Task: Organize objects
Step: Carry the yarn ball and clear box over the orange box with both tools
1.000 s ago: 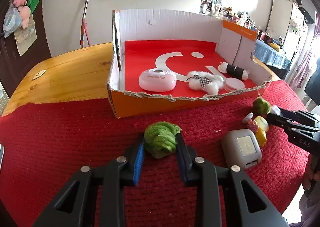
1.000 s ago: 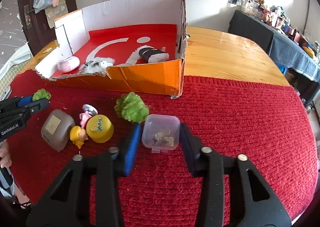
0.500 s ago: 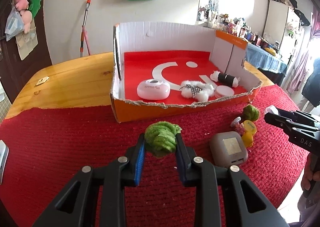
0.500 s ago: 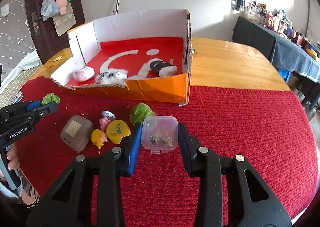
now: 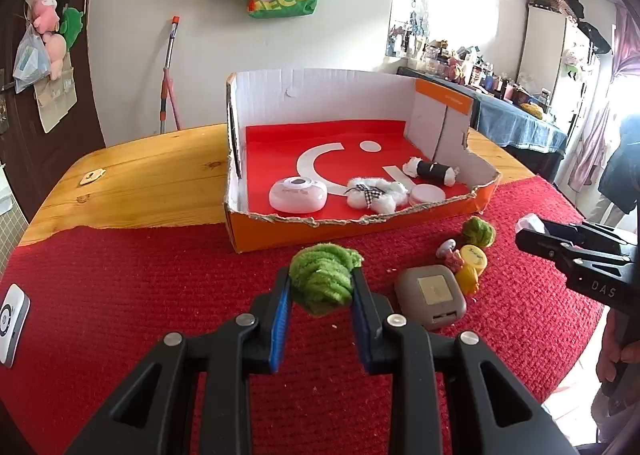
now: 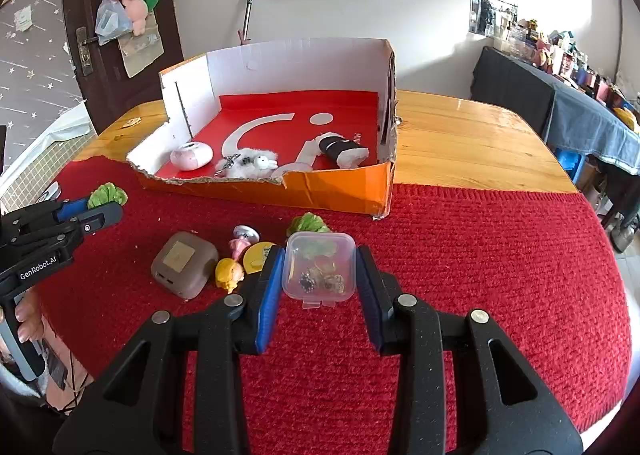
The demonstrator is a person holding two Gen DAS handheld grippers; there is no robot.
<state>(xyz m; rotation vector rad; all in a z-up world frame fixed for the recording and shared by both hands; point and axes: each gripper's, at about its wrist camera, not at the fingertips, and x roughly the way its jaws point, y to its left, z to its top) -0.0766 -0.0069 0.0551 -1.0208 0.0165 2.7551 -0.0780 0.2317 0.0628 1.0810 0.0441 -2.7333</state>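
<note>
My left gripper [image 5: 320,287] is shut on a green fuzzy ball [image 5: 322,277], held a little above the red mat [image 5: 120,287]. My right gripper [image 6: 318,275] is shut on a small clear plastic box [image 6: 320,269] with trinkets inside, also lifted off the mat. Beyond both stands the open orange cardboard box [image 5: 320,229] with a red floor; it holds a pink case [image 5: 297,195], a white fluffy toy [image 5: 376,193], a white round lid [image 5: 428,194] and a black-and-white roll [image 5: 432,171]. In the right wrist view the left gripper [image 6: 96,207] shows at the left with the green ball [image 6: 106,193].
On the mat between the grippers lie a grey square device [image 5: 430,297], a yellow cap and small figures [image 5: 466,263], and a second green ball [image 5: 478,231]. A white gadget [image 5: 10,319] sits at the mat's left edge. Bare wooden tabletop [image 6: 472,151] flanks the box.
Both grippers have risen and drawn back from the box, lifting the green ball and the clear box off the mat. The objects on the mat have stayed put.
</note>
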